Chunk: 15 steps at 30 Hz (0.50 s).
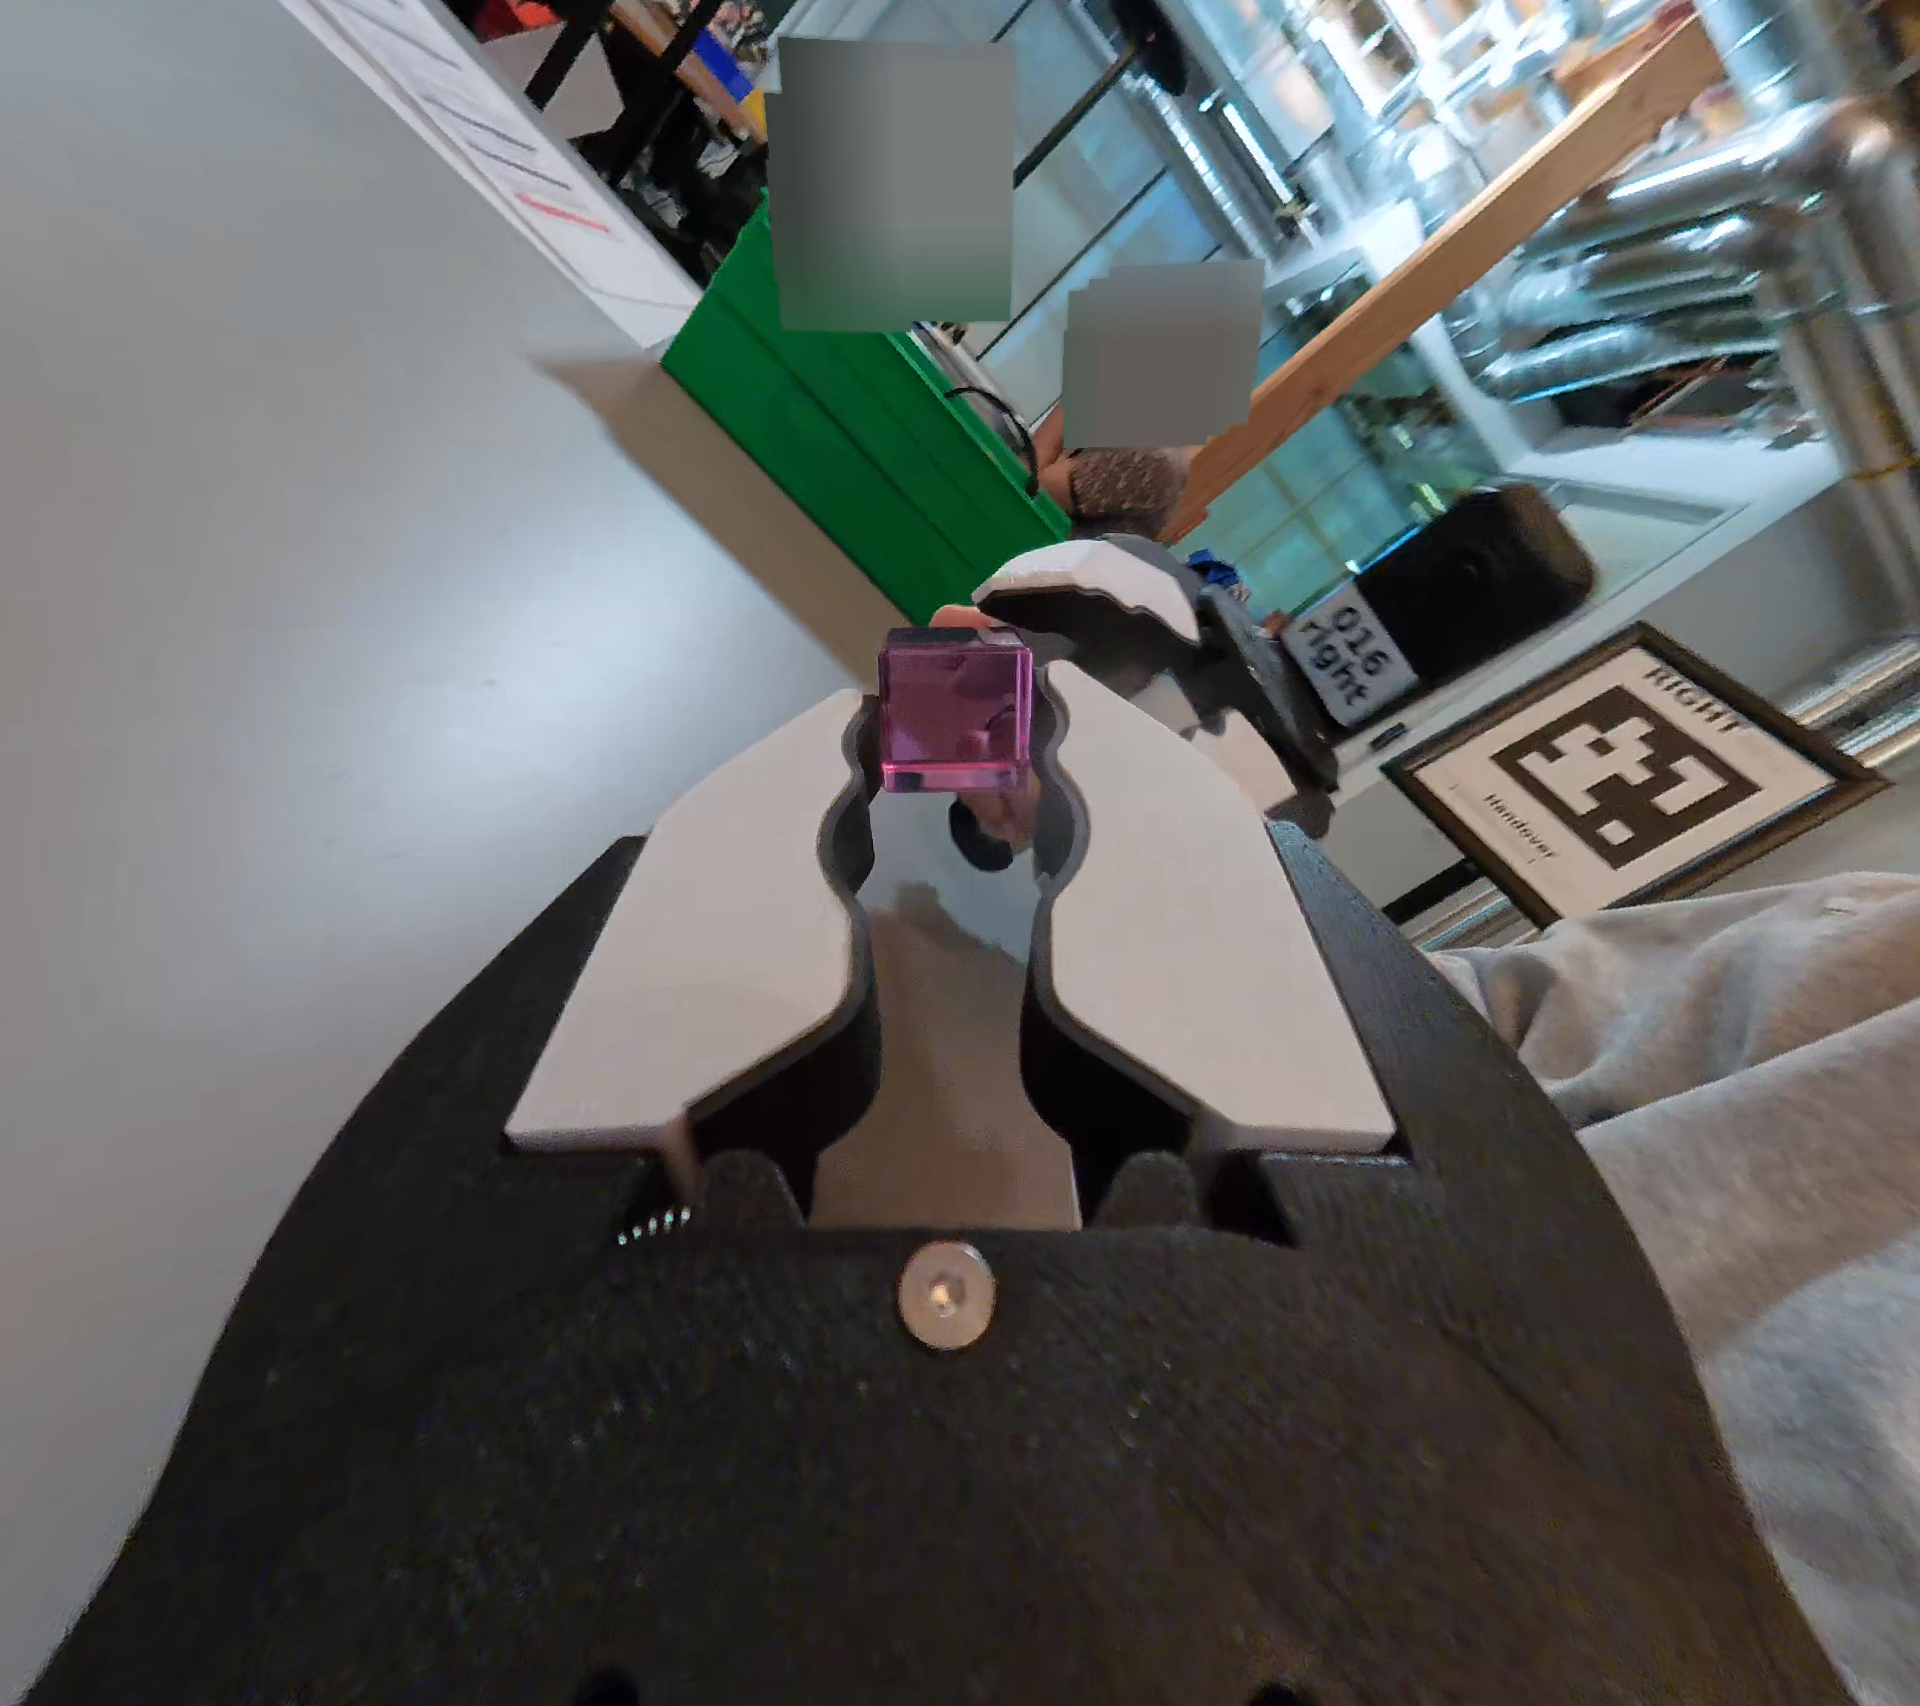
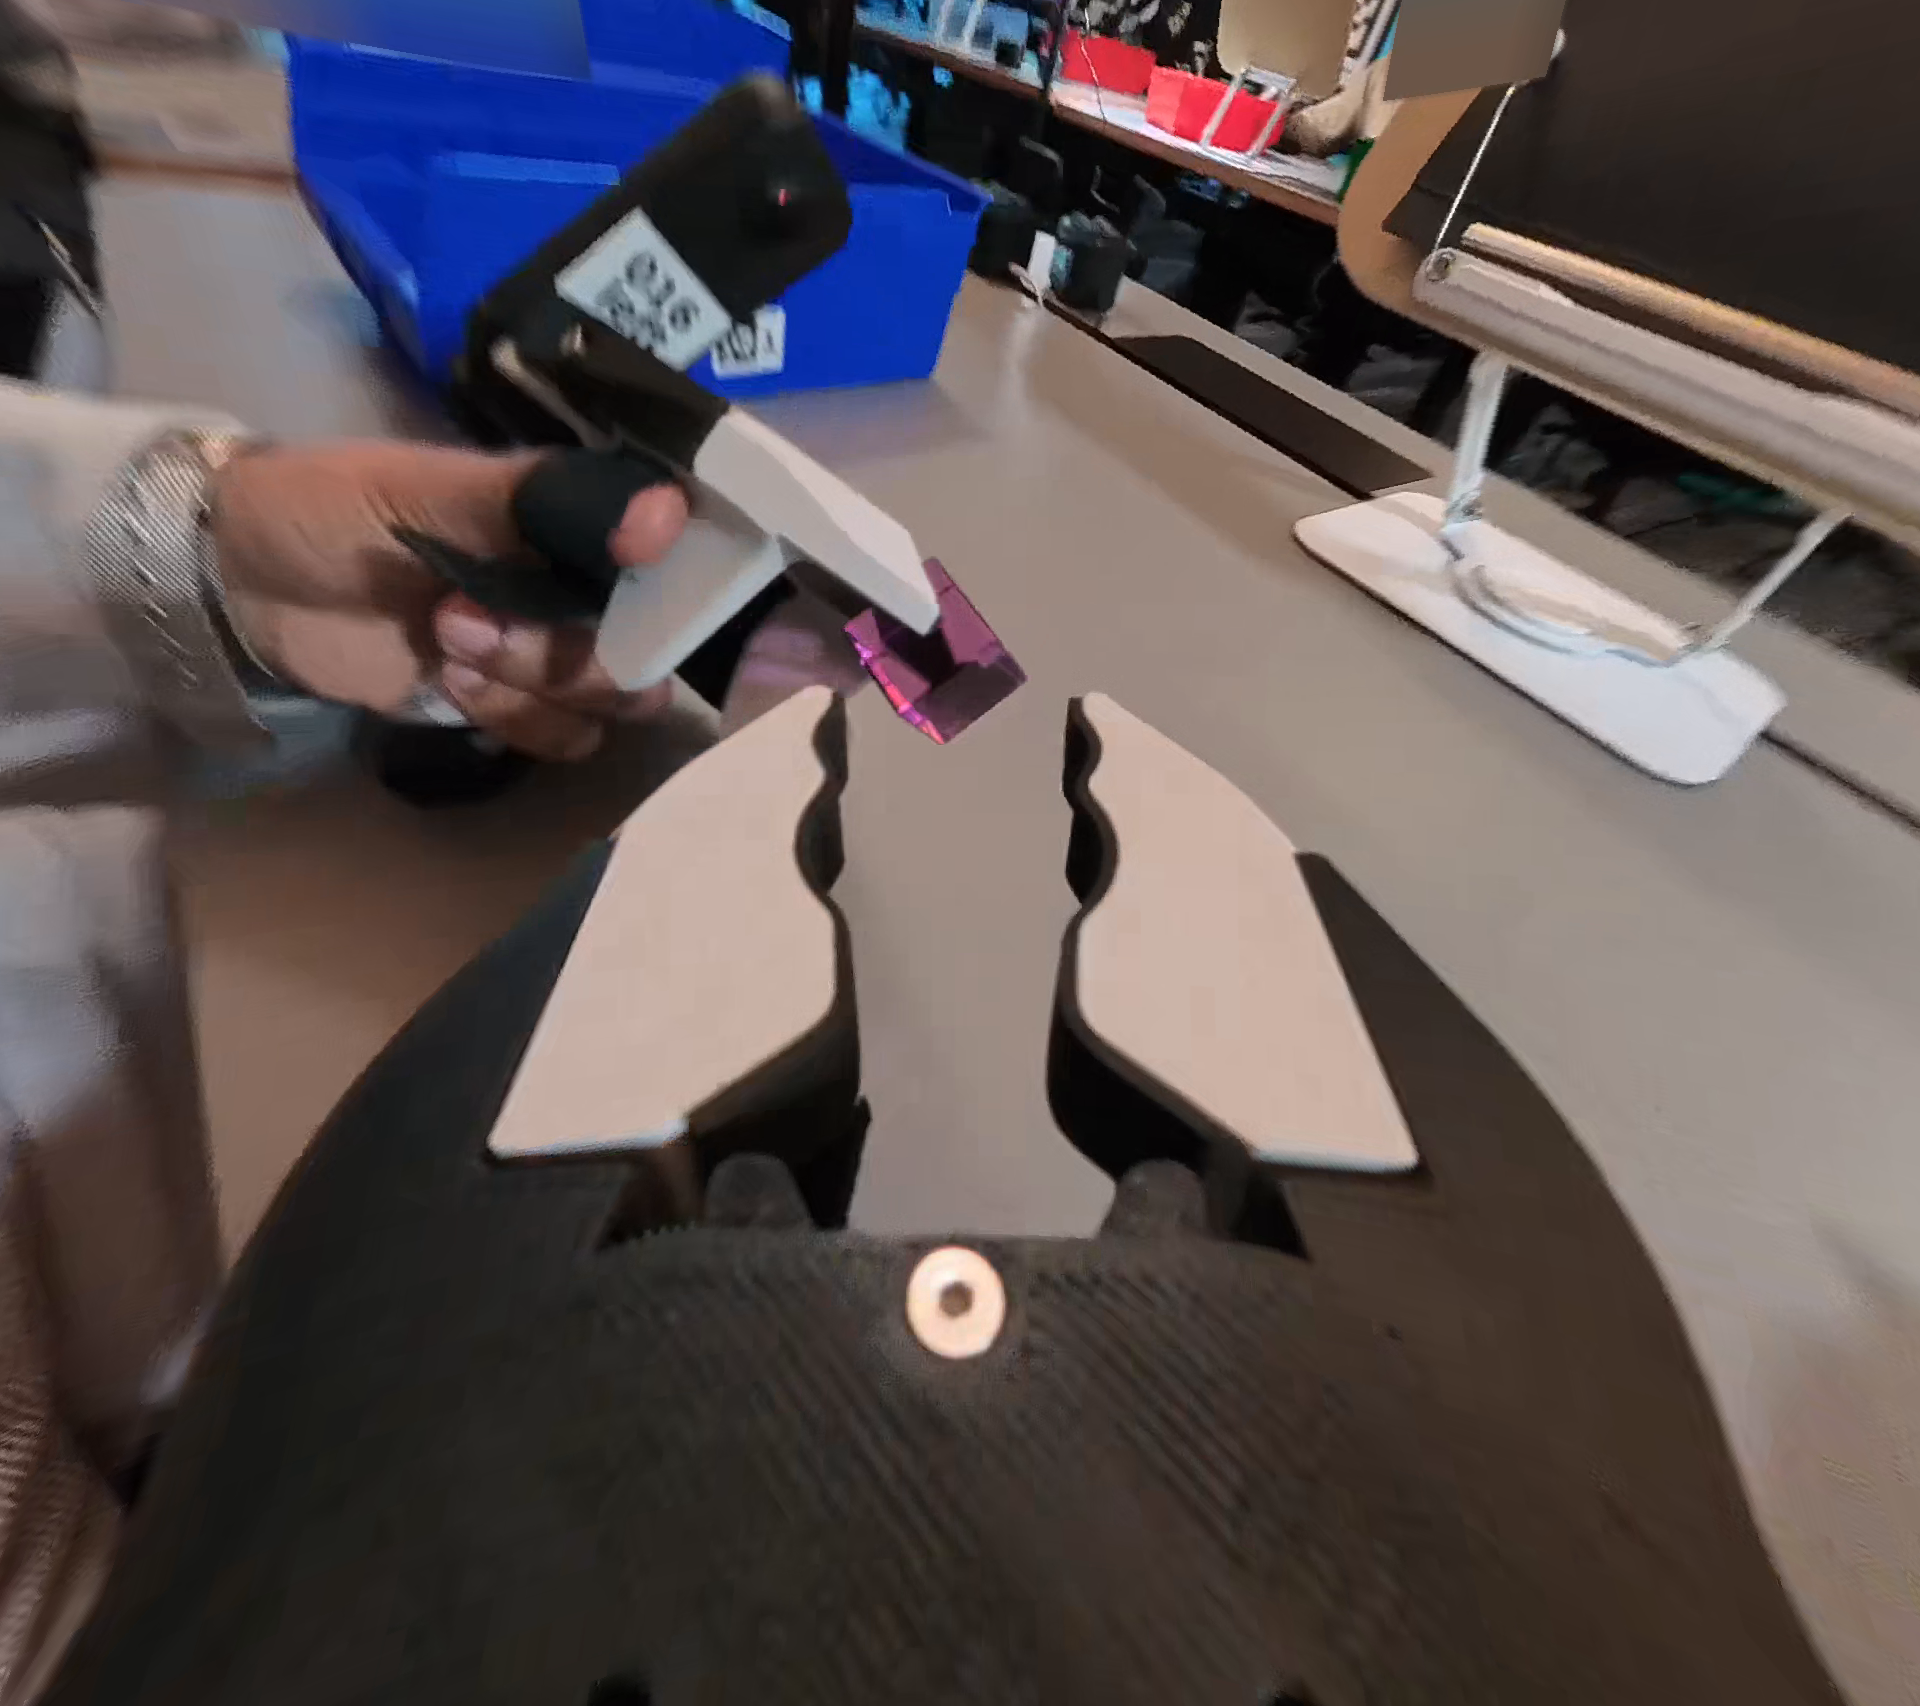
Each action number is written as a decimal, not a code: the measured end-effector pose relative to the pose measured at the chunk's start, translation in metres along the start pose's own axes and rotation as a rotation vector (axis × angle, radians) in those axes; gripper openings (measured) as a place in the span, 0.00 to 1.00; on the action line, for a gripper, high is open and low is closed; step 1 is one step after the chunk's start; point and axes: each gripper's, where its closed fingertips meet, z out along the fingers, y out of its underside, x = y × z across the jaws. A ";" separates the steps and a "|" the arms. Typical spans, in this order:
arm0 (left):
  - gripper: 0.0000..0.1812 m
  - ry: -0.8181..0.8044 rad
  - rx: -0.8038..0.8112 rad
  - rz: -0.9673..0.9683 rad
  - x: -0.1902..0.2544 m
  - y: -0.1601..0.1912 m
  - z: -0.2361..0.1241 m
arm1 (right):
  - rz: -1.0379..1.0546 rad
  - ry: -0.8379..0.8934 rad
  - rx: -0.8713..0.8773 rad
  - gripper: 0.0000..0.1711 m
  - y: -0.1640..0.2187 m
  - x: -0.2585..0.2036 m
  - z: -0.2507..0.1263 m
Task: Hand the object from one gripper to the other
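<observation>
Ribbed black plastic and pale wavy-edged fingers of my right claw [image 2: 951, 726] stood apart, holding nothing, above the grey desk [image 2: 1299, 877]. Just ahead and slightly left of its gap hung the purple cube [image 1: 954, 726], glossy, translucent, with no long axis, clamped at the tips of my left claw [image 1: 956, 747]. I judged a short advance would bracket it.
</observation>
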 end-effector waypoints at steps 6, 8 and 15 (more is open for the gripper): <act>0.15 0.104 0.045 0.021 0.016 -0.006 -0.001 | 0.397 -0.154 0.148 0.22 -0.018 0.004 -0.008; 0.15 0.125 0.054 0.051 0.022 -0.007 -0.001 | 0.481 -0.196 0.165 0.22 -0.019 0.002 -0.007; 0.15 0.159 0.079 0.103 0.032 -0.009 -0.001 | 0.736 -0.332 0.171 0.22 -0.015 -0.005 -0.001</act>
